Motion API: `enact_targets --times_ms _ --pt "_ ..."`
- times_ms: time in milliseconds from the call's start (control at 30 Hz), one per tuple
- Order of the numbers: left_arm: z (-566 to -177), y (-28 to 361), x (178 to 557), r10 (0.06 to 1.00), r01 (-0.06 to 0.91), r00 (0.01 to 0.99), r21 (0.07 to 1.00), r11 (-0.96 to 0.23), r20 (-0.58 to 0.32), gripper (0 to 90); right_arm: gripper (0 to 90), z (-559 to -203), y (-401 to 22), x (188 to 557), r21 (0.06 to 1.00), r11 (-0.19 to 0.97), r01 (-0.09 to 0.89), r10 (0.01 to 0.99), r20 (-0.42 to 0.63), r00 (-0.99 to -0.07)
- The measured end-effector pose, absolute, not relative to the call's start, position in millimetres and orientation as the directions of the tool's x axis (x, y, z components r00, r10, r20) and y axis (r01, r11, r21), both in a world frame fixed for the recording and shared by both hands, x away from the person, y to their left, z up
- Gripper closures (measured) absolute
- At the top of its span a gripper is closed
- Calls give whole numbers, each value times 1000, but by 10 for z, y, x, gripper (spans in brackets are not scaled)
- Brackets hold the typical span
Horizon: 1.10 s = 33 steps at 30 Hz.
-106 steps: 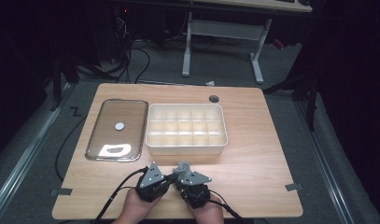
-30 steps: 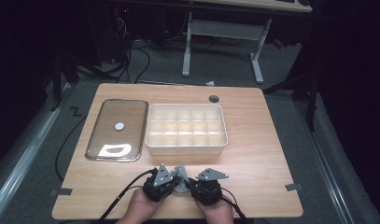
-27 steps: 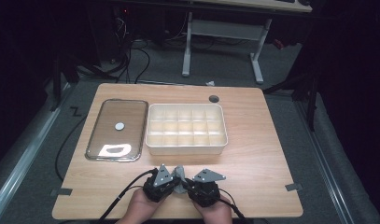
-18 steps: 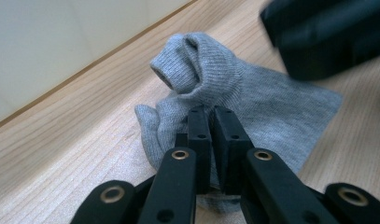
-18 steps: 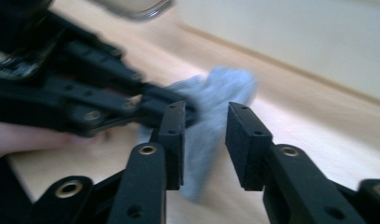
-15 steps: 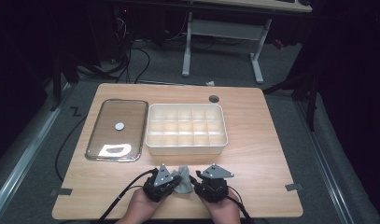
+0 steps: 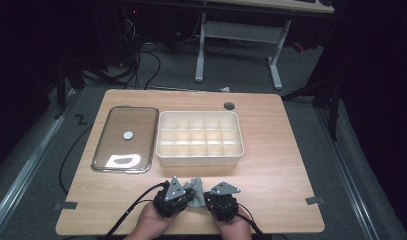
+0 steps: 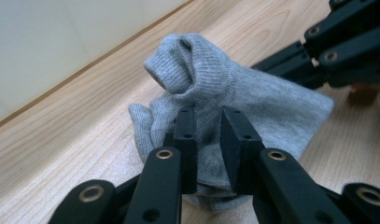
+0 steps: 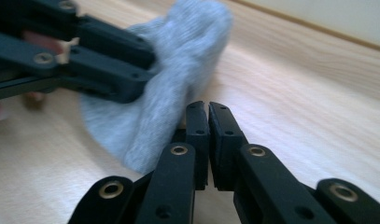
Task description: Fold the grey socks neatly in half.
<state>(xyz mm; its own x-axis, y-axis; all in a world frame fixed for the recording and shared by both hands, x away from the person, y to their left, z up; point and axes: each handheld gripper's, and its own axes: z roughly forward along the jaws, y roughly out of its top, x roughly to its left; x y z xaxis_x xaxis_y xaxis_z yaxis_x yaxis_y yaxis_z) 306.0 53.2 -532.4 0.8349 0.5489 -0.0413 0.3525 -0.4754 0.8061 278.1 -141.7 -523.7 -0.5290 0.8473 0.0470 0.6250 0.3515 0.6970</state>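
Note:
A crumpled grey sock (image 7: pixel 193 192) lies near the table's front edge, between the two grippers. My left gripper (image 7: pixel 185 196) reaches it from the left. In the left gripper view its jaws (image 8: pixel 207 135) stand a little apart with a fold of the sock (image 8: pixel 253 88) pinched between them; they have just been opening slightly. My right gripper (image 7: pixel 207 201) sits on the sock's right side. In the right gripper view its jaws (image 9: pixel 207 112) have just closed pad to pad, with nothing visible between them, and the sock (image 9: pixel 178 70) hangs to their left from the left gripper's black jaws (image 9: pixel 108 60).
A white compartment tray (image 7: pixel 199 159) stands just beyond the sock at the table's middle. A shiny rectangular lid (image 7: pixel 125 137) lies to its left. A round cable hole (image 7: pixel 229 105) is at the back. The grippers work close to the front edge (image 7: pixel 271 231).
The right gripper has drawn away to the right from the left one since the earliest frame, which uncovered the sock between them. The left hand has stayed put.

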Motion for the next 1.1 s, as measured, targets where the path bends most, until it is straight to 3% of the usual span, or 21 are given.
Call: enact_targets --times_ms 433,600,800,967,1100 --pt "-5322 538 3064 568 365 822 806 -466 -44 792 899 -5144 -1299 2779 732 353 582 824 52 -564" --pt "-5289 634 3064 576 378 812 837 -396 -94 696 889 -5165 -1335 2801 730 340 594 838 52 -544" --pt "-5101 930 3089 629 381 765 884 -272 -136 788 880 -5181 -1379 2817 731 332 597 841 56 -538" --pt "-5255 989 3198 706 502 693 800 -329 -144 809 874 -5181 -1373 2809 733 335 592 839 54 -542" --pt "-5287 892 3158 688 502 713 785 -363 -137 814 870 -5169 -1371 2794 738 335 586 837 54 -545"
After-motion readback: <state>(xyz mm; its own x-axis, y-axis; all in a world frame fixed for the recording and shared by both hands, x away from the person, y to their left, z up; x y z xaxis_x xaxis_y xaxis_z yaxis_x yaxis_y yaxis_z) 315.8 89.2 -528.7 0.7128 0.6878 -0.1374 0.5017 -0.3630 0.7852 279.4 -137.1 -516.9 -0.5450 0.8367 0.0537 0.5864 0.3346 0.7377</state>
